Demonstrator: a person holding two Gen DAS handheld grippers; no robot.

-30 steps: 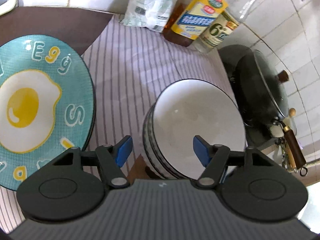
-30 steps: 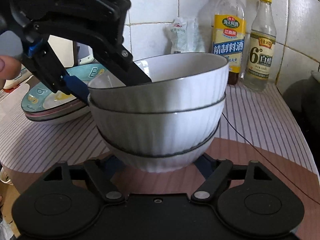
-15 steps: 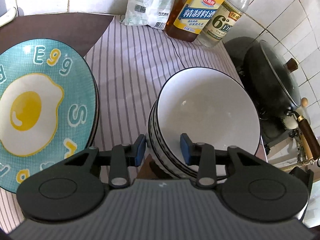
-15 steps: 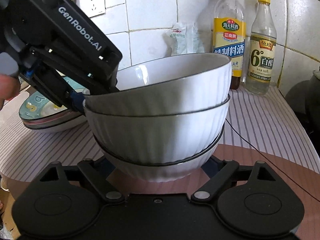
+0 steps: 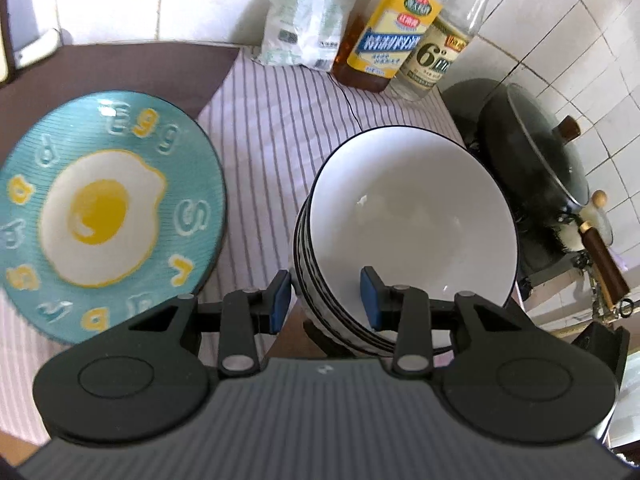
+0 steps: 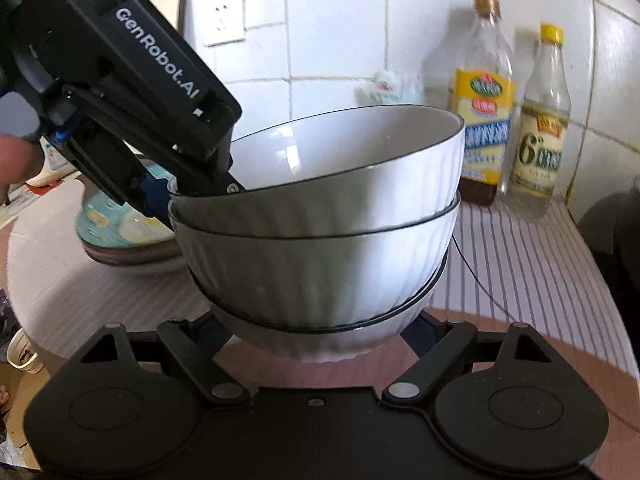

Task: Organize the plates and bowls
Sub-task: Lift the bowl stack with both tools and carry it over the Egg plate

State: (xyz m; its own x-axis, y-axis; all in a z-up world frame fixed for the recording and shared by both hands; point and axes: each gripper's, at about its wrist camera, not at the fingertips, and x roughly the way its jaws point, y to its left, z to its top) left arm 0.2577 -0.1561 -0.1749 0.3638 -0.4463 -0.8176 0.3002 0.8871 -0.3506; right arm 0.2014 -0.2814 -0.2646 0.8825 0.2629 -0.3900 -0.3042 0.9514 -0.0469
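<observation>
A stack of three white ribbed bowls (image 5: 412, 220) with dark rims stands on the striped cloth; it also shows in the right wrist view (image 6: 320, 232). My left gripper (image 5: 326, 298) is shut on the near-left rim of the bowl stack, one pad inside and one outside, and it shows in the right wrist view (image 6: 188, 190). My right gripper (image 6: 316, 332) is open, its jaws wide on either side of the bottom bowl's base. A stack of plates topped by a teal fried-egg plate (image 5: 100, 208) lies to the left.
Two bottles (image 5: 400, 36) and a plastic bag (image 5: 308, 16) stand at the tiled back wall. A dark wok with a lid (image 5: 536, 152) sits to the right. The striped cloth (image 5: 272, 128) covers the table between plates and bowls.
My left gripper closed from wide open onto the rim of the bowl stack. The stack has tilted and lifted slightly on the left side. The right gripper stayed under the stack.
</observation>
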